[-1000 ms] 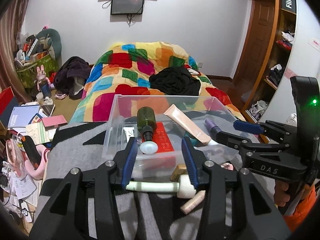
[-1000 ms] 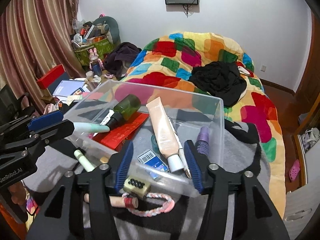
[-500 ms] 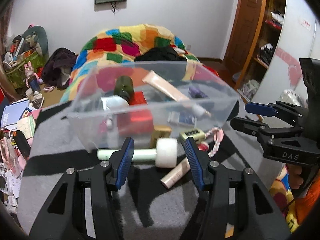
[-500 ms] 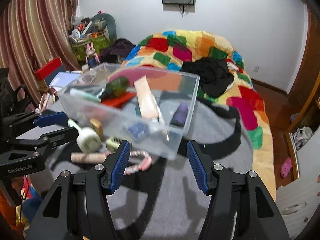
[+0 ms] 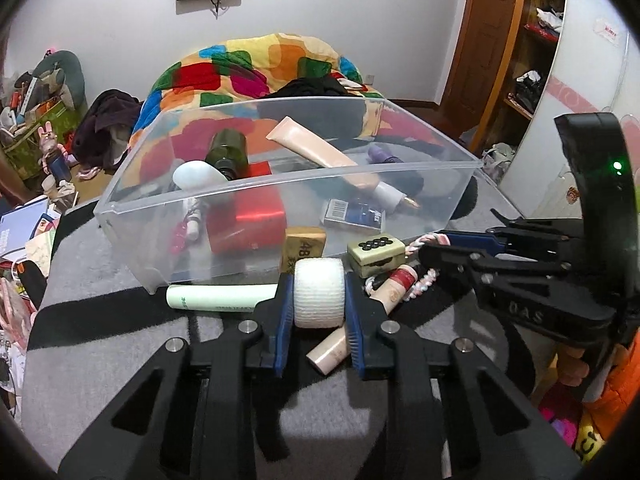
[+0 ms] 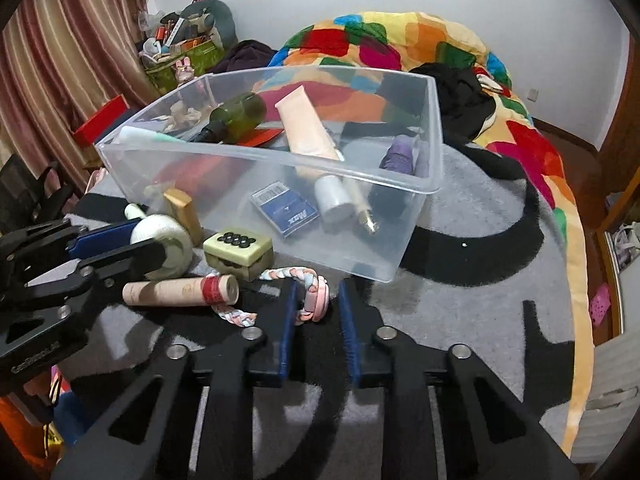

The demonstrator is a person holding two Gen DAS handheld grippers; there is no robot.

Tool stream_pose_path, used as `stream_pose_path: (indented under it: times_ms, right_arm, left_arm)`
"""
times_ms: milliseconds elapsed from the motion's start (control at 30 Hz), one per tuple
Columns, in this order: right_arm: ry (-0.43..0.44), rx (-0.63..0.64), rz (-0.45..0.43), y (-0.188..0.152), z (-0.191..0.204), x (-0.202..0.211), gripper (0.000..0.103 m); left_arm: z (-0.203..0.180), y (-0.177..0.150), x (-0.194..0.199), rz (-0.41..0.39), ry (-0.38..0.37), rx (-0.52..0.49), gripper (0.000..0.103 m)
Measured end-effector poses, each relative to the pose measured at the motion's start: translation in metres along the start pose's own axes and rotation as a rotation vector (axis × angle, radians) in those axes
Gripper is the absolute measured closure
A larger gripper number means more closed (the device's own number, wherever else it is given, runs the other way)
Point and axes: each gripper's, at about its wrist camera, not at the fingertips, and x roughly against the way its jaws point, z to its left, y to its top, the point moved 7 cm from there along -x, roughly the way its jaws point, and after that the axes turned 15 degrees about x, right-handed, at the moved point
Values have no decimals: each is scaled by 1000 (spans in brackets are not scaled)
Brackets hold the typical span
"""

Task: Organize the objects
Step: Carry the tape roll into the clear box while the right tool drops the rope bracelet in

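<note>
A clear plastic bin (image 5: 248, 188) (image 6: 432, 152) stands on the grey blanket and holds a green bottle, a peach tube, a red box, a blue card pack and a purple bottle. In front of it lie a pale green tube (image 5: 216, 297), two mahjong tiles (image 5: 375, 249) (image 6: 237, 247), a beige tube with a red band (image 6: 180, 290) and a pink braided rope (image 6: 308, 284). My left gripper (image 5: 319, 300) is shut on a white bandage roll (image 5: 319, 293) (image 6: 164, 242). My right gripper (image 6: 316, 300) has its fingers around the rope's loop end, narrowly apart.
A bed with a bright patchwork quilt (image 6: 384, 36) and black clothes lies behind the bin. Cluttered floor, bags and a red box sit at the left by the curtain (image 6: 60, 60). A wooden shelf and door (image 5: 504, 40) stand at the right.
Both grippers dropped lower and closer to the items in front of the bin. My left fingers closed on the white roll. My right fingers narrowed around the rope's loop.
</note>
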Motion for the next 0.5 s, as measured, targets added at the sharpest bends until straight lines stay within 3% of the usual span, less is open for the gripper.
stream_pose_path:
  times_ms: [500]
  right_arm:
    - [16, -25, -99, 5, 0, 51, 93]
  left_arm:
    - [4, 8, 48, -83, -68, 60, 79]
